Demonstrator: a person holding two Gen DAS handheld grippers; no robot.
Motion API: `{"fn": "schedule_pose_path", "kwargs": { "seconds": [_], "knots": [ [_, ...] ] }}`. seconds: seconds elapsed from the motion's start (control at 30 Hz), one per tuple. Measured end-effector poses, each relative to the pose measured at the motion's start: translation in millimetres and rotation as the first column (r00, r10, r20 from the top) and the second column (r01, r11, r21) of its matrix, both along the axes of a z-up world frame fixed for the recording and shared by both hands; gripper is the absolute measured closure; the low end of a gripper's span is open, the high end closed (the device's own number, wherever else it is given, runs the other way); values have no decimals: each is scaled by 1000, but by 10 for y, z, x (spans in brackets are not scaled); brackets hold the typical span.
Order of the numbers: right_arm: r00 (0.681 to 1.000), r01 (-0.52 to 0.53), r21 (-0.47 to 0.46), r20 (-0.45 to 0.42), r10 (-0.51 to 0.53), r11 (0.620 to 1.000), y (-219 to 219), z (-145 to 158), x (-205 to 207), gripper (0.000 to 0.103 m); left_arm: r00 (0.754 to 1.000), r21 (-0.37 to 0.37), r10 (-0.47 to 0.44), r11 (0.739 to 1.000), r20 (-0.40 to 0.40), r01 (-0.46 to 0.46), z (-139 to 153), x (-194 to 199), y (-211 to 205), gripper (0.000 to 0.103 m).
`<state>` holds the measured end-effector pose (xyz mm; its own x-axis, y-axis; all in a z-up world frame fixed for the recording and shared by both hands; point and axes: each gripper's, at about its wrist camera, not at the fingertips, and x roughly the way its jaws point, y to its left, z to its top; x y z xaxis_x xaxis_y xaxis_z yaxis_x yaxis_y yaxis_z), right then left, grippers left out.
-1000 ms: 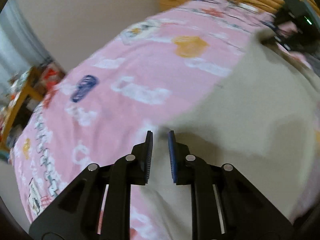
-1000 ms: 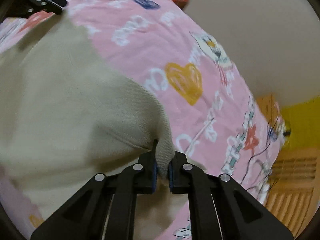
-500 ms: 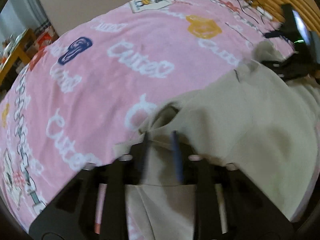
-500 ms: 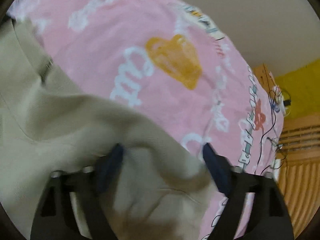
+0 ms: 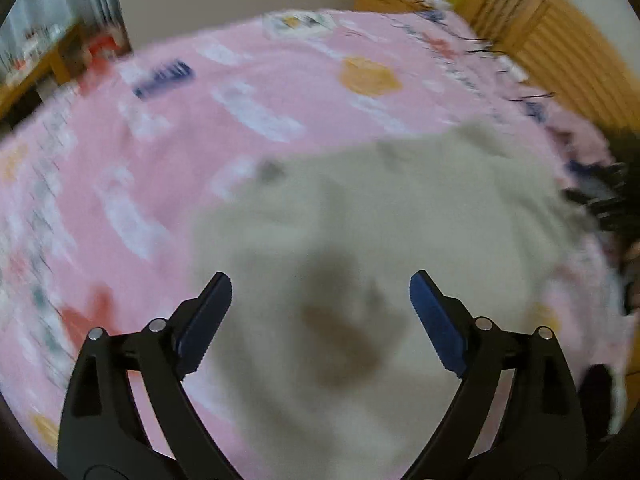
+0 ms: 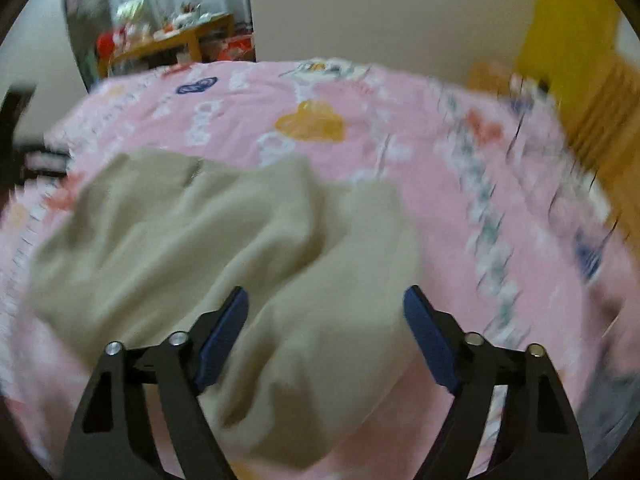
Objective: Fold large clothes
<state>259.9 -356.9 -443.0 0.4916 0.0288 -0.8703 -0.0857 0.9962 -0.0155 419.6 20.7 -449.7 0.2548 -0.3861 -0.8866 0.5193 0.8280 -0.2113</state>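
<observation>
Beige garment [image 6: 192, 240] heaped on bed [image 6: 460, 200], released for regrasp; left tongs [image 5: 320, 312] opening, right tongs [image 6: 324, 324] closing, both spread, pinching nothing

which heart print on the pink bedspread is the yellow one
The big yellow heart mid-bedspread, just beyond the beige garment; the navy heart lies farther back left.

Both jaws off the beige garment [image 6: 224, 240]

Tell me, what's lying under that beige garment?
The beige garment lies on a pink printed bedspread, which shows all around it. Whatever sits beneath its folds is covered and cannot be seen.
</observation>
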Motion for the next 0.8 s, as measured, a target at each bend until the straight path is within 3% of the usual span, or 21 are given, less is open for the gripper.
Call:
{"fn": "schedule_pose_path", "kwargs": {
  "seconds": [0.03, 0.07, 0.17, 0.23, 0.3, 0.4, 0.53, 0.63, 0.7, 0.8],
  "knots": [
    [999, 0, 88, -36, 4, 996, 0, -98, -102, 34, 999, -19, 20, 1000, -35, -21, -109, -131, -43, 14],
    [998, 1, 100, -63, 5, 995, 31, -194, -145, 37, 998, 5, 39, 999, -48, -38, -223, -190, -82, 14],
    [993, -4, -61, -119, -3, 998, 164, -569, -208, 34, 987, 190, 160, 969, -8, -156, -810, -221, -149, 14],
    [990, 20, -103, -135, -33, 995, 141, -810, -176, 30, 978, 230, 205, 954, -26, -194, -1093, -122, -97, 13],
    [988, 87, -37, -123, -91, 995, 47, -1030, -74, 23, 978, 262, 211, 944, -7, -202, -1241, -24, -102, 12],
    [986, 150, 75, -81, -144, 986, -5, -1059, 30, 22, 988, 380, 116, 913, 102, -147, -1248, 27, -232, 5],
    [980, 184, 199, 38, -196, 962, -117, -705, -287, 26, 988, 402, 127, 903, 84, -151, -1256, 231, -130, 5],
    [957, 225, 306, 108, -268, 925, -386, -487, -659, 24, 989, 408, 113, 901, 100, -144, -1173, 191, -153, 6],
    [940, 259, 342, 124, -317, 903, -628, -441, -965, 21, 982, 361, 172, 913, 82, -190, -1023, 121, -54, 7],
    [946, 251, 384, 95, -309, 888, -831, -589, -1187, 18, 970, 220, 241, 948, -20, -231, -777, -107, 161, 7]
  ]
}}
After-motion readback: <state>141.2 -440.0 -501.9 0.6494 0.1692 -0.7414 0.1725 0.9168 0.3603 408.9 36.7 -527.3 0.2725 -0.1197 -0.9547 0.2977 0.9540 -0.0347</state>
